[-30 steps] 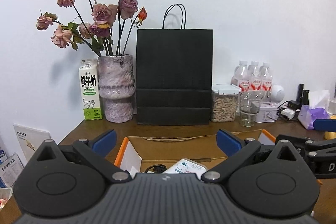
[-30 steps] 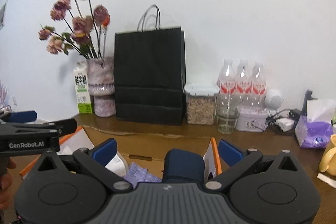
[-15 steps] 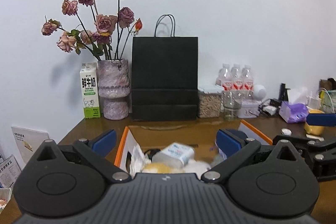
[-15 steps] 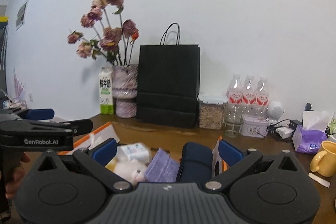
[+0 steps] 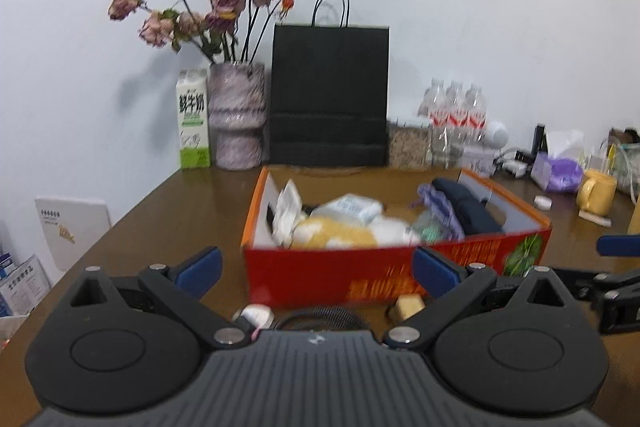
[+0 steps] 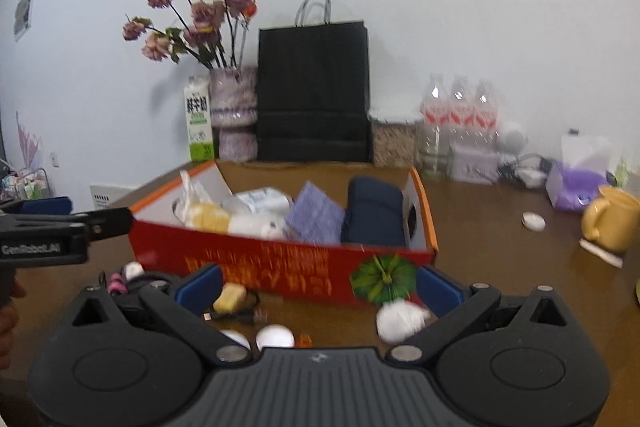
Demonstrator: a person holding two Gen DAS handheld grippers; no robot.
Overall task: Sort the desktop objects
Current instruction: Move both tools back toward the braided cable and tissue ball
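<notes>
— Both grippers have pulled back and up since the earlier frames; the red box [image 6: 288, 267] was right under the cameras then, and now its whole front wall shows, with loose bits on the table [image 6: 500, 251] in front of it.

— What is nearest?

— In the right wrist view, two small white balls [image 6: 275, 337] just ahead of the right gripper [image 6: 318, 287], a crumpled white wad [image 6: 400, 319] by its right finger, a yellowish block [image 6: 230, 298] touching a black cable [image 6: 236, 313]. The left view shows the same block, and the cable coiled just ahead of the left gripper [image 5: 316, 267].

— How would they handle?

— My guess: all light. The balls look hard and smooth and would roll, so pinch across the middle. The wad looks soft and should squash — take it anywhere. The block looks stiff; grip its flat sides. The cable is limp, so catch the bunched coil, not a single strand.

— And the fingers?

— Both pairs are spread wide, holding nothing and touching nothing.

— Farther back?

— The box holds a navy pouch [image 6: 374, 215], a purple packet [image 6: 316, 217], white packets, a yellow and white soft thing. Well to the right sits a yellow mug [image 6: 612, 223]; against the wall a black paper bag [image 6: 312, 95], a vase [image 6: 234, 115] and a milk carton [image 6: 199, 125].
</notes>
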